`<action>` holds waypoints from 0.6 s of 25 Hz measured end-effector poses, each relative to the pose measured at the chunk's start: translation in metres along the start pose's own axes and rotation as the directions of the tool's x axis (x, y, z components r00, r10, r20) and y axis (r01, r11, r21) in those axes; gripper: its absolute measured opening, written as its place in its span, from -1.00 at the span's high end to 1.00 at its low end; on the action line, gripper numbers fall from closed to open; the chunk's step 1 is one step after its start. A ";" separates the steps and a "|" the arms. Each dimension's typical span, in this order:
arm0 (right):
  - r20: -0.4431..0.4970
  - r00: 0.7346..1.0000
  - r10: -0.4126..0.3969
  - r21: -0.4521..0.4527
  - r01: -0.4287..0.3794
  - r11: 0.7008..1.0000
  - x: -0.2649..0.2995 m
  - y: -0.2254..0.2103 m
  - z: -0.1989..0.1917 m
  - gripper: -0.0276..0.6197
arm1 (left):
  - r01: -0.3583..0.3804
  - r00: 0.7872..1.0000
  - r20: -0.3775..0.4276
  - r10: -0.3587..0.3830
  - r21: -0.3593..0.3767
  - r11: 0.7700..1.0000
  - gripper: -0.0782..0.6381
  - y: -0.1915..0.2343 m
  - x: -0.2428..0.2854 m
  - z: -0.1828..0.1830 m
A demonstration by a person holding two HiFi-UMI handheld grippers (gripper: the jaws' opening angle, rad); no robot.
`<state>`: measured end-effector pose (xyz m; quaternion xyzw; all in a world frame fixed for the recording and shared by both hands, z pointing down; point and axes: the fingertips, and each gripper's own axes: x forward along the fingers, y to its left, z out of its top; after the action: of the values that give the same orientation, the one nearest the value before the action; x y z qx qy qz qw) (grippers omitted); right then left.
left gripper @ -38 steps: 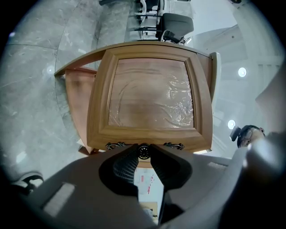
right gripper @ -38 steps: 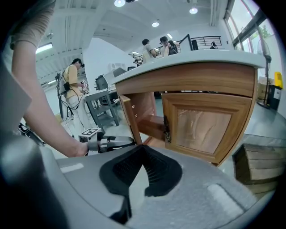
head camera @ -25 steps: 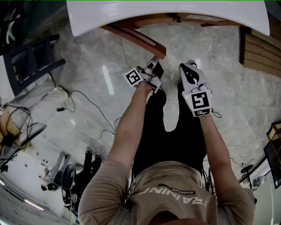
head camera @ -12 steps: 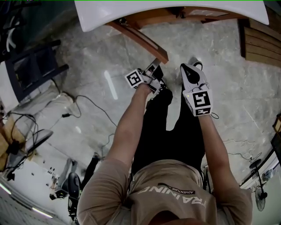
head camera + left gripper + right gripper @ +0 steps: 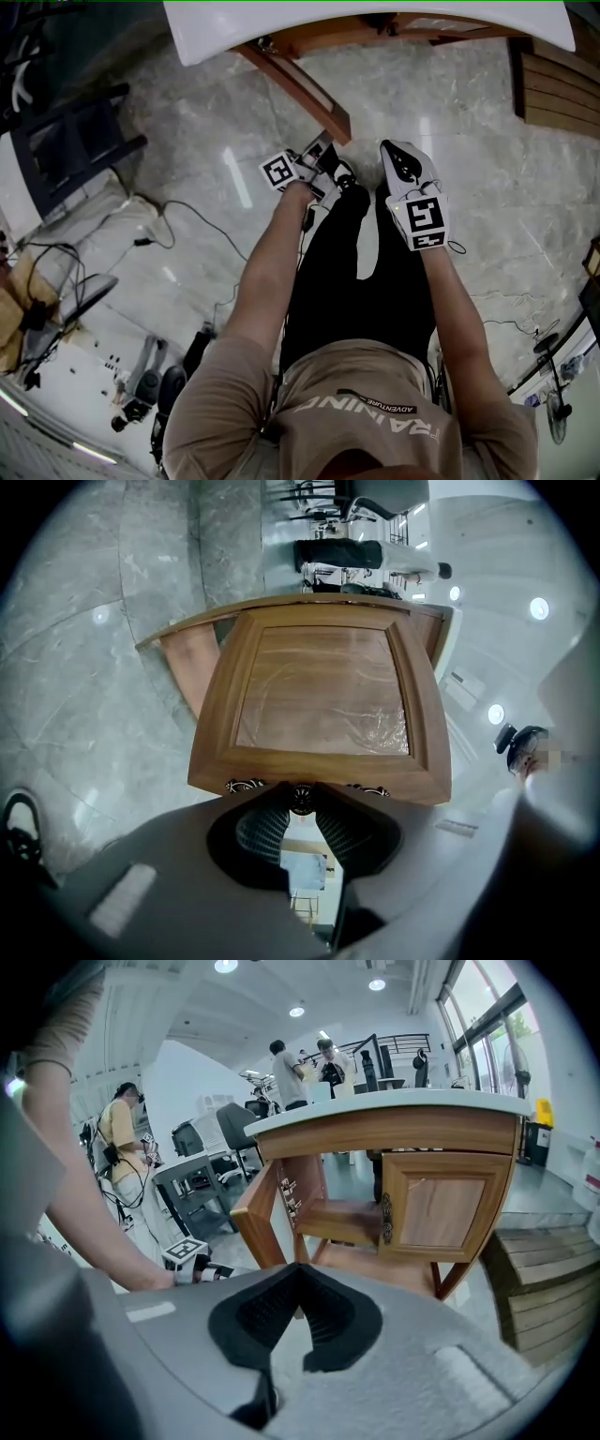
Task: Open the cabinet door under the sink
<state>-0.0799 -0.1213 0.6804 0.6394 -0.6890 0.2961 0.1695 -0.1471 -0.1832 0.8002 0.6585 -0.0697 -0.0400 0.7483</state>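
The wooden cabinet door [image 5: 295, 82] under the white sink counter [image 5: 216, 36] stands swung out over the marble floor. My left gripper [image 5: 325, 150] is shut on the small round knob [image 5: 301, 798] at the door's free edge; the door's panel [image 5: 319, 691] fills the left gripper view. My right gripper [image 5: 395, 147] hangs to the right of it, above the floor, its jaws [image 5: 298, 1274] shut with nothing in them. In the right gripper view the open door [image 5: 260, 1208] shows a bare shelf behind it, and the other door [image 5: 441, 1208] is closed.
A dark chair [image 5: 75, 141] and loose cables [image 5: 178, 220] lie at the left. A slatted wooden crate [image 5: 558, 94] stands right of the cabinet. The person's legs are below the grippers. People [image 5: 127, 1147] and desks are far behind.
The left gripper has moved left and toward the person with the knob, and the door has swung a little further out. The right gripper has shifted slightly.
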 end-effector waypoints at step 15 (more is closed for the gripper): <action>-0.001 1.000 0.016 -0.033 -0.016 0.999 -0.001 0.020 0.019 0.91 | -0.070 0.997 -0.031 0.070 0.013 0.997 0.52 0.002 -0.070 0.022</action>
<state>-0.0963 -0.1320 0.6616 0.6308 -0.6989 0.2862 0.1781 -0.2195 -0.1939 0.8016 0.6606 -0.0814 -0.0031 0.7463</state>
